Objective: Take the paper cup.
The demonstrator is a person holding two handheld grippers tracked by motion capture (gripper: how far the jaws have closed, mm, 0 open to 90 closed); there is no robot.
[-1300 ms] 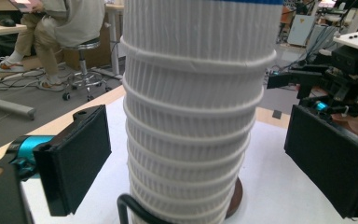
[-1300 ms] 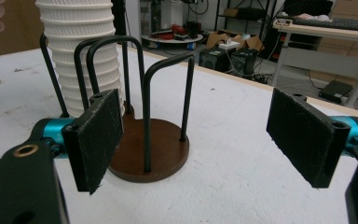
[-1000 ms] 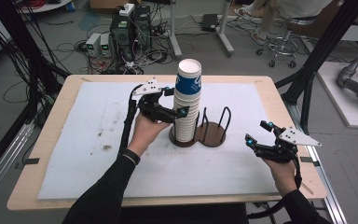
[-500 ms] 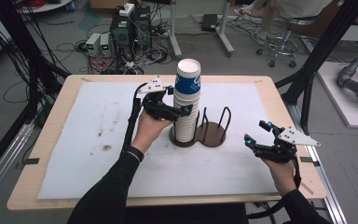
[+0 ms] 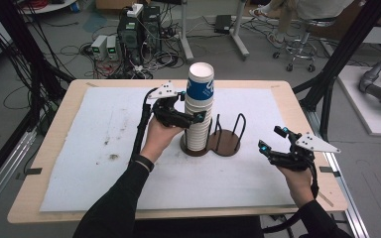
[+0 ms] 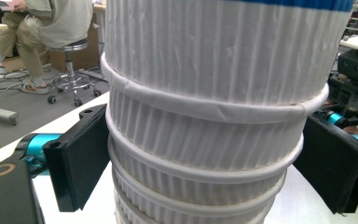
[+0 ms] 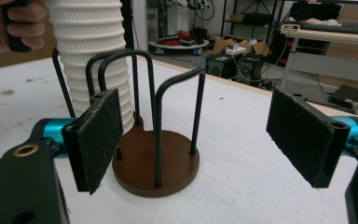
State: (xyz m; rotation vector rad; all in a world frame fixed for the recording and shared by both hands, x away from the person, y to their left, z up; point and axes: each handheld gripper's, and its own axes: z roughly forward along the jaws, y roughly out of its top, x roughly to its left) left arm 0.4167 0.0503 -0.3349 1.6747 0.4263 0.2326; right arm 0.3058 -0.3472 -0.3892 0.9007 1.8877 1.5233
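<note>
Item: stack of paper cups (image 5: 198, 111), standing upright in the left bay of a two-bay holder (image 5: 225, 139) with a round brown base and black wire hoops, near the middle of the tabletop (image 5: 79, 148). The right bay stands empty.

Appearance: we note white ribbed walls with rolled rims nested closely one over another; the topmost cup carries a blue band with white print. In the left tool's view the ribs and rims of the stack (image 6: 205, 130) look clean and undented.

Left tool (image 5: 186, 111): set around the upper stack, below the blue cup. Its jaws have just been closing with the stack between them; we see the left pad (image 6: 81, 158) at the wall, the right pad (image 6: 333, 163) just beside it, so we cannot tell whether a firm grip is made.

Right tool (image 5: 273, 148): held wide with nothing between its jaws, resting well to the right of the holder, whose hoops (image 7: 168, 116) it faces.

Step in hand, as we judge it: taking hold of the upper cups. The next move calls for a full but gentle squeeze, then a straight lift so the lower cups stay seated.
</note>
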